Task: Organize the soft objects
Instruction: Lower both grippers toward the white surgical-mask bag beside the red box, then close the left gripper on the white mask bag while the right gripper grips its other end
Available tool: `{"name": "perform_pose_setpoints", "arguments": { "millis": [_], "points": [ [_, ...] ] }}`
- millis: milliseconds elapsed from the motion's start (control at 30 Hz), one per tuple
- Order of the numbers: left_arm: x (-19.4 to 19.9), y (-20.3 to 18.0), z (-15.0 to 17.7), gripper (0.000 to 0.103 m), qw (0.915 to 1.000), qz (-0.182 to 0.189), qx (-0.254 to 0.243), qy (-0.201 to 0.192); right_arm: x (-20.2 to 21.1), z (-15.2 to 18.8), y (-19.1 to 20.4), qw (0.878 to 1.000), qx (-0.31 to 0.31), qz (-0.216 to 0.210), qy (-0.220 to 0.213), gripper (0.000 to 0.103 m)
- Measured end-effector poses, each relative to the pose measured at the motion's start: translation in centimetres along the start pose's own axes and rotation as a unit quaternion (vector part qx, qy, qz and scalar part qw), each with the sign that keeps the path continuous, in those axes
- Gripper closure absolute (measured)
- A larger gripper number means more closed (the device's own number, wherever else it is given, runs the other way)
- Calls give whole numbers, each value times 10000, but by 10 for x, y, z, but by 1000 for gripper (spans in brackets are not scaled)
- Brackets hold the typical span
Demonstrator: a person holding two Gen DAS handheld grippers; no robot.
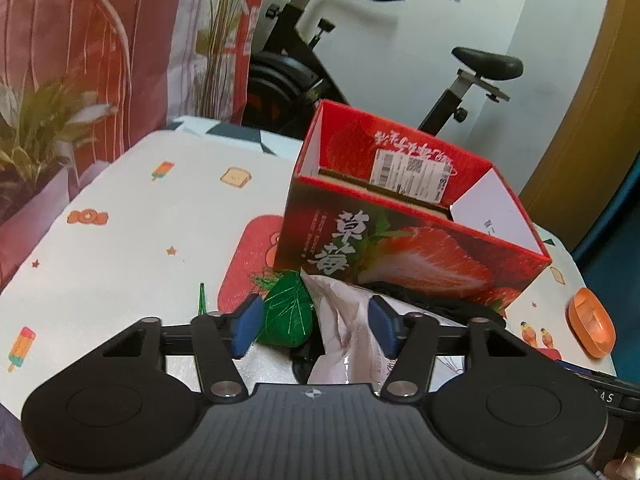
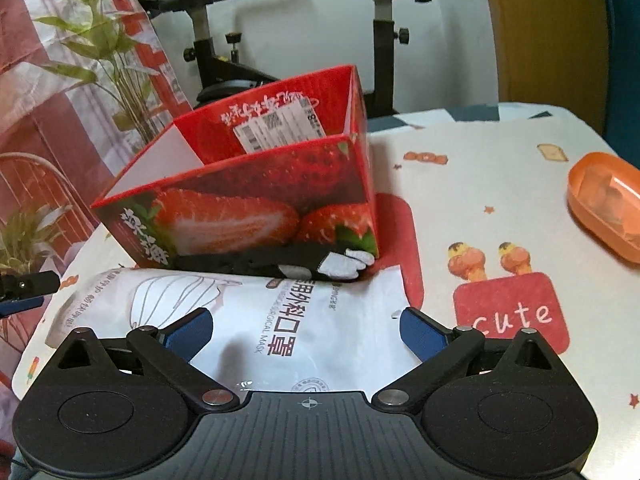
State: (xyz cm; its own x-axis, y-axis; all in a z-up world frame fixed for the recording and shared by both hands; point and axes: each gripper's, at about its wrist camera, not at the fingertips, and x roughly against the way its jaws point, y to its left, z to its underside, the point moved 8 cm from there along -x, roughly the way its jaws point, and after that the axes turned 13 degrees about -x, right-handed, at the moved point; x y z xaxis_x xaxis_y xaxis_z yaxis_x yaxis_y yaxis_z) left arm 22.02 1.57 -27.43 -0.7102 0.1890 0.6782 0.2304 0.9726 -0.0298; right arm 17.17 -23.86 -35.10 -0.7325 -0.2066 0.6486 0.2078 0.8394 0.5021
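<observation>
A red strawberry-print box (image 1: pixel 400 256) (image 2: pixel 240 200) stands open-topped on the table. Before it lie a green leaf-patterned soft toy (image 1: pixel 286 314), a white mask packet (image 1: pixel 344 328) (image 2: pixel 280 332) and a black glove with white fingertips (image 2: pixel 288 265) (image 1: pixel 440 304). My left gripper (image 1: pixel 316 330) hangs low over the toy and the packet's end, both between its blue pads; the left pad sits at the toy's edge, and no firm squeeze shows. My right gripper (image 2: pixel 308 332) stands wide open over the packet's middle, holding nothing. The left gripper's tip (image 2: pixel 22 292) shows at the right view's left edge.
The tablecloth (image 1: pixel 132 240) is white with cartoon prints. An orange oval case (image 1: pixel 592 328) (image 2: pixel 608 208) lies at the right. A potted plant (image 1: pixel 36 132) stands at the left edge. An exercise bike (image 1: pixel 304 64) is behind the table.
</observation>
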Motion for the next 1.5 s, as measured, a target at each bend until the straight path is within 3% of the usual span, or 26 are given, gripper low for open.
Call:
{"name": "perform_pose_setpoints", "arguments": {
  "millis": [833, 1200, 1400, 1500],
  "points": [
    [-45, -11, 15, 47, 9959, 578, 100, 687, -39, -1, -22, 9984, -94, 178, 520, 2],
    [-54, -17, 24, 47, 9940, 767, 37, 785, -47, 1, -22, 9966, -133, -49, 813, 3],
    [-62, -12, 33, 47, 9919, 900, 219, 873, -56, 7, -10, 9921, 341, -266, 1180, 3],
    [-65, -11, 34, 47, 9915, 931, 223, 886, -60, 10, -11, 9916, 233, -336, 1225, 3]
  ]
}}
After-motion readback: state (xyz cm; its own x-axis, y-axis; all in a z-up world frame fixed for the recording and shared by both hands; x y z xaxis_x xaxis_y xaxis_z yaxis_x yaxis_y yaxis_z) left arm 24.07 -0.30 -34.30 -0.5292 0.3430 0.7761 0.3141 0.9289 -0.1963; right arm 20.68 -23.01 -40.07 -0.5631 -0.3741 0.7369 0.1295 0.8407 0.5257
